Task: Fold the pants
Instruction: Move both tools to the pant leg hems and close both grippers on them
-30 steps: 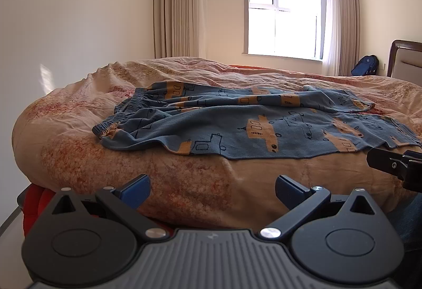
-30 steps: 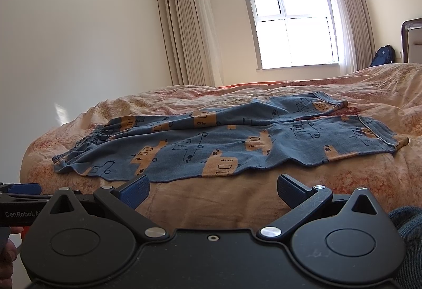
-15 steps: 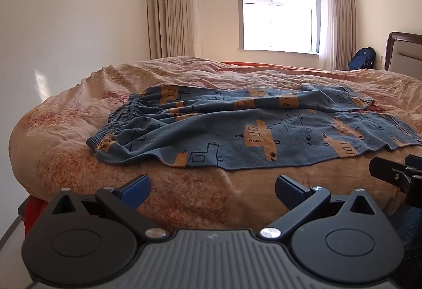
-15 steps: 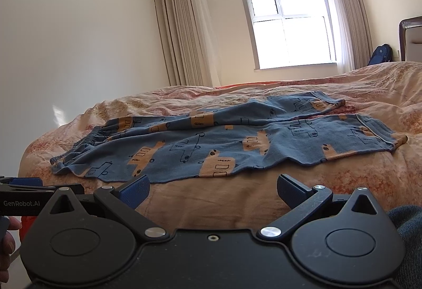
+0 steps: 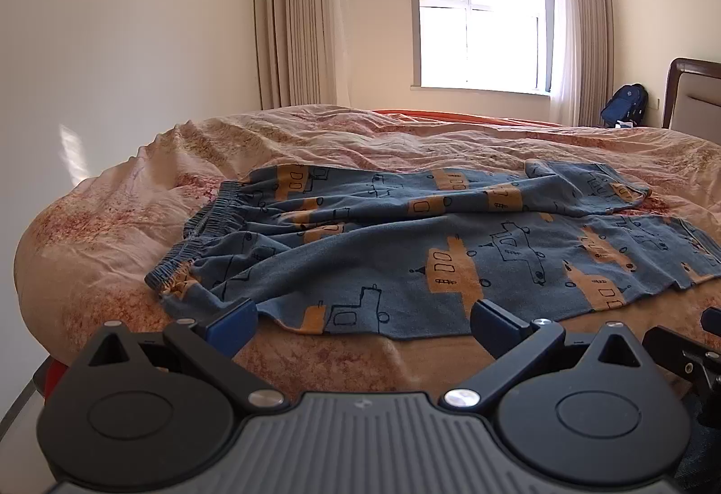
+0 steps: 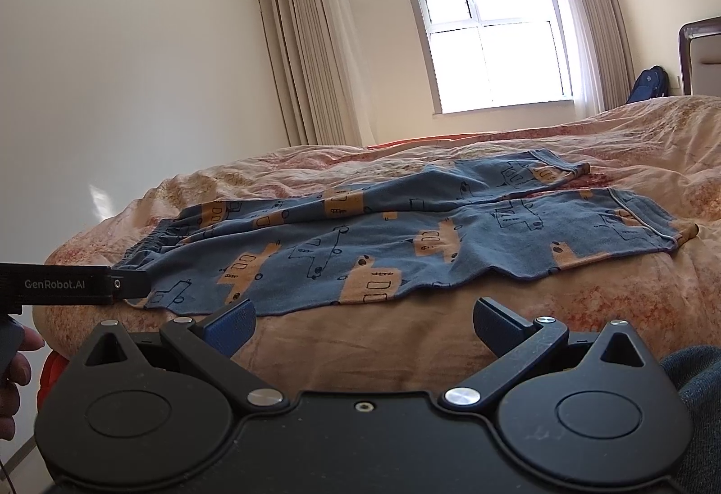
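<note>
Blue pants (image 5: 405, 246) with orange vehicle prints lie spread on the bed, elastic waistband (image 5: 203, 233) at the left, both legs running to the right. In the right wrist view the same pants (image 6: 383, 242) end in cuffs (image 6: 649, 219) at the right. My left gripper (image 5: 362, 320) stands open at the pants' near edge, close to the waistband corner, with nothing between its blue fingers (image 5: 232, 320). My right gripper (image 6: 362, 320) is open too, just short of the near leg's lower edge.
A peach floral duvet (image 5: 112, 233) covers the bed and rounds off at the left and near edges. Headboard (image 5: 694, 97) and a blue backpack (image 5: 626, 104) are at the far right. A window with curtains (image 5: 480, 12) is behind. A hand (image 6: 13, 368) holds the left gripper.
Both grippers have moved forward toward the bed, so the pants now reach the fingertips. The left one has moved nearer the waistband. Jaws stay open.
</note>
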Available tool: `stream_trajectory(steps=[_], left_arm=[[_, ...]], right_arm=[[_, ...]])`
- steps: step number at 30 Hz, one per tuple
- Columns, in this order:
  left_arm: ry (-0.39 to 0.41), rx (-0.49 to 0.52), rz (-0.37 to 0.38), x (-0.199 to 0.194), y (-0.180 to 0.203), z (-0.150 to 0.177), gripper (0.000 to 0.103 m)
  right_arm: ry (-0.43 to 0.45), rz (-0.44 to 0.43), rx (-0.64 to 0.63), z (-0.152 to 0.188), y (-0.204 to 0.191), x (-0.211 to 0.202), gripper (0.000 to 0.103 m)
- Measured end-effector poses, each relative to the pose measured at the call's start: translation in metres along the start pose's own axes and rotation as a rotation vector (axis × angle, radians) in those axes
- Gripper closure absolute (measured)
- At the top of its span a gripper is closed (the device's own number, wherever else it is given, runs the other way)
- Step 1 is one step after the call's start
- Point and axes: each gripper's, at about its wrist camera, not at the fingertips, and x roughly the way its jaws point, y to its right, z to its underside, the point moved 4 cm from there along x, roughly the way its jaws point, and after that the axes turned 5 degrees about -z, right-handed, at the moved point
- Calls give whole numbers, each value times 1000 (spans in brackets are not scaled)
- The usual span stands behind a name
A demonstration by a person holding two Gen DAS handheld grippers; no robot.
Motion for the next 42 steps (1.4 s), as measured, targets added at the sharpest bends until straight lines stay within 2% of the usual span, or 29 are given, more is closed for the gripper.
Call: stream_trajectory(steps=[13, 17, 23, 25, 30, 33, 36, 38, 42], left_arm=[[-57, -12, 9, 38, -7, -24, 0], [-45, 29, -1, 49, -8, -37, 0], [-56, 64, 7, 72, -17, -57, 0], [-56, 66, 11, 83, -25, -63, 0], [-99, 34, -17, 119, -63, -81, 0], [-124, 51, 7, 139, -83, -92, 0], [-83, 126, -24, 165, -93, -108, 0], [-75, 191, -22, 186, -95, -117, 0], [-132, 325, 70, 229, -90, -131, 0]], right_arm=[[-30, -52, 7, -11, 1, 9, 0], [-50, -88, -2, -34, 3, 21, 0], [1, -142, -89, -75, 11, 44, 0], [-7, -144, -123, -89, 17, 60, 0], [-91, -165, -175, -114, 39, 104, 0], [-144, -172, -179, -129, 56, 135, 0], [-166, -222, -159, -142, 70, 166, 0], [-198, -234, -195, -152, 75, 194, 0], [-287, -282, -286, -163, 77, 252, 0]])
